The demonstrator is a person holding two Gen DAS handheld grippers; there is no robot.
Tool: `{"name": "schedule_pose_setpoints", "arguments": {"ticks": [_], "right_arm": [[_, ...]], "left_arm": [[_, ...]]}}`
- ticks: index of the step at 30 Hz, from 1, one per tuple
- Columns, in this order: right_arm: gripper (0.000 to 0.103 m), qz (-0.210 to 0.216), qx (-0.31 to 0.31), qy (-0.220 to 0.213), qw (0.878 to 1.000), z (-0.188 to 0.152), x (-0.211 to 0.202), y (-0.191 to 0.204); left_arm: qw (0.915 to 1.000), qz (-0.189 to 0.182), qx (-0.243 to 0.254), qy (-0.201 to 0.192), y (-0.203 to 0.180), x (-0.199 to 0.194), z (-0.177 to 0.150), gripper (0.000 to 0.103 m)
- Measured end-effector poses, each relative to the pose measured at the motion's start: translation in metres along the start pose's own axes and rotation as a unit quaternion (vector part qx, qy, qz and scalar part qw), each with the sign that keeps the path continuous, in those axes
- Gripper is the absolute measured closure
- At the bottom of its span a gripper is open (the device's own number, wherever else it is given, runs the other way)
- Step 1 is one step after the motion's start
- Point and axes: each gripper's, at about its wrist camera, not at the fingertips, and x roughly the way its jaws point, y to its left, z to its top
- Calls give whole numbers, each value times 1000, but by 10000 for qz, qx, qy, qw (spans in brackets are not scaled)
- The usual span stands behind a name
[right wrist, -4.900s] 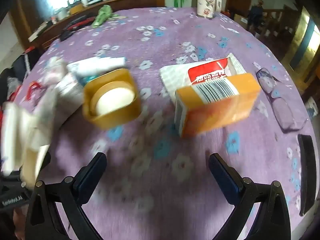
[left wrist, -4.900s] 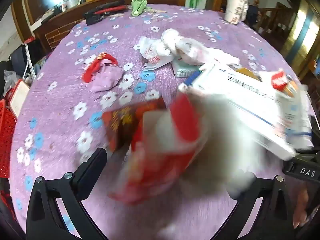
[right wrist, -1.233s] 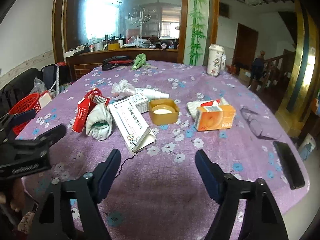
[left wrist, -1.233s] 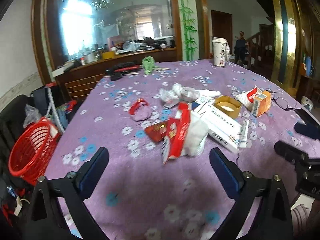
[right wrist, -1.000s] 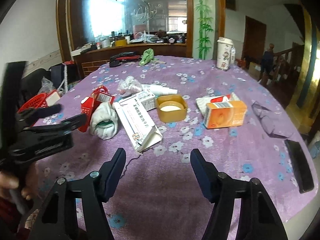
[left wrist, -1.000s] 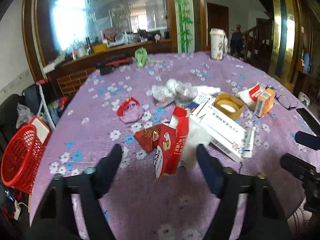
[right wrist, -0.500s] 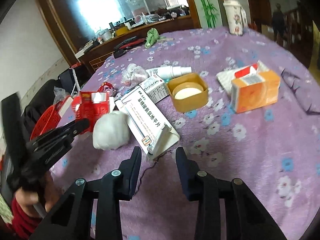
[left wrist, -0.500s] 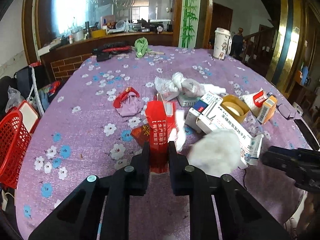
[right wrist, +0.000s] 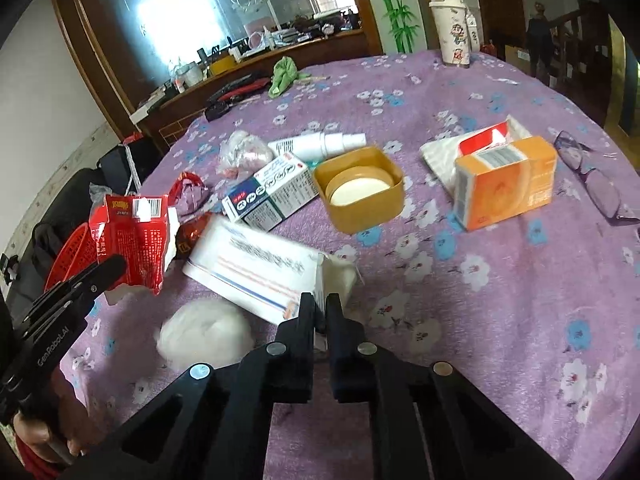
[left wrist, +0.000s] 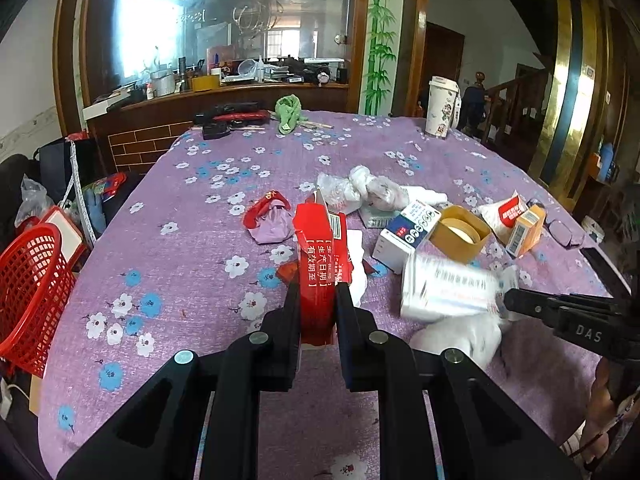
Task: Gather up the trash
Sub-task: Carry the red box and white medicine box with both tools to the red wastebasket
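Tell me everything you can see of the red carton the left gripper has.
The red carton looks like thin printed cardboard, crumpled and torn open at its top, with white lettering down one narrow face and a white barcode label near the top of a wide face. It stands roughly upright, lifted slightly above the purple tablecloth. The left gripper is shut on its lower part, one of the fingers on each side. Nothing else visibly touches it.

Two near, downward-tilted wrist views sharing the littered table (left wrist: pixel 192 248)
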Motion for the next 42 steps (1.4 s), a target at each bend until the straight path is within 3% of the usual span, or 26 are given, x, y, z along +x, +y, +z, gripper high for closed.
{"name": "schedule_pose_setpoints", "arguments": {"ticks": [10, 28, 42], "right_arm": [[98, -26, 32, -227, 9997, 6, -19, -8], [95, -546, 130, 114, 9984, 2, 7, -26], [98, -538, -112, -688, 9961, 19, -51, -13]], "left_arm": [[9999, 73, 14, -108, -1, -9, 4, 87], [9997, 132, 114, -150, -5, -12, 2, 87], [9995, 189, 72, -250, 2, -21, 4, 87]]}}
